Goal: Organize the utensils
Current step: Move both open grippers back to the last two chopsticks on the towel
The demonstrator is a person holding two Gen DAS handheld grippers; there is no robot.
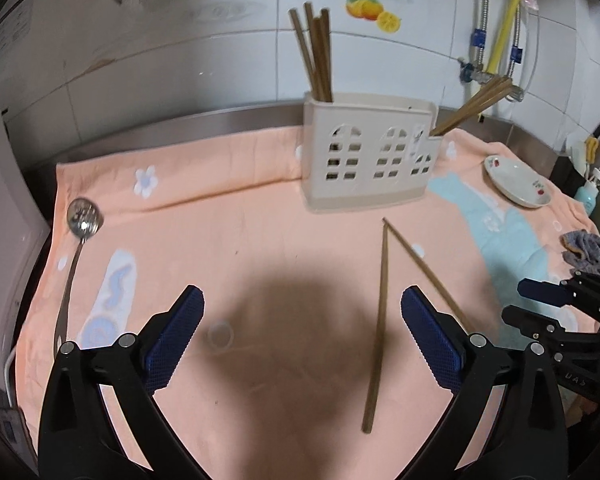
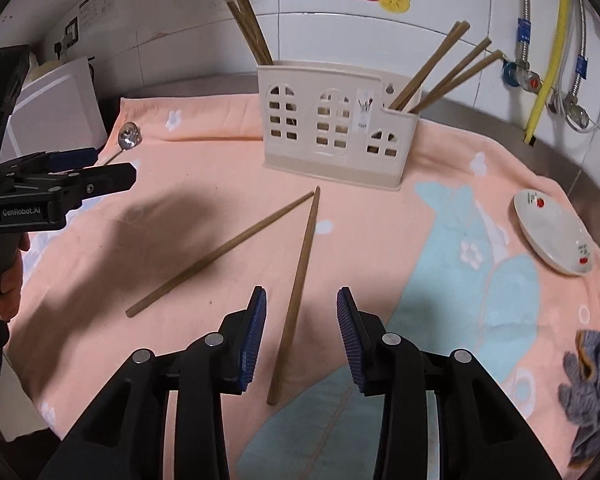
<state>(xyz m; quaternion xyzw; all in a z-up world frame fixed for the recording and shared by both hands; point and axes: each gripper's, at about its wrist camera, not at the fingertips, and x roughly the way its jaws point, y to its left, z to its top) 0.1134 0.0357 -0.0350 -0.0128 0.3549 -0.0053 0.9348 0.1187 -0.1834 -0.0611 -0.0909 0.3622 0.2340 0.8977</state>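
the left gripper (image 1: 302, 334) hovered over the peach towel (image 1: 240, 240) that covered the tabletop, its fingers (image 1: 174, 338) spread wide with nothing between them. the right gripper (image 2: 302, 338) hung above the same towel with its fingers (image 2: 252, 336) parted about halfway, gripping nothing; the near end of one loose chopstick (image 2: 296, 300) lay on the towel in the gap between them, apart from both pads. a second loose chopstick (image 2: 220, 256) lay to the left of the first, the two far tips nearly meeting just in front of the utensil holder (image 2: 332, 128) so that the pair formed a narrow v. the beige holder, with its window-shaped cutouts, stood upright at the back of the towel near the tiled wall; a bundle of chopsticks (image 2: 250, 26) rose from its left compartment and another bundle (image 2: 444, 68) leaned out to the right from its lower right compartment. a metal spoon (image 1: 82, 220) lay along the left edge of the towel, bowl toward the wall, well apart from the holder. a small white plate (image 2: 552, 236) with red fruit marks sat on the right side of the towel, and a grey cloth (image 2: 592, 384) lay crumpled near the right front edge.
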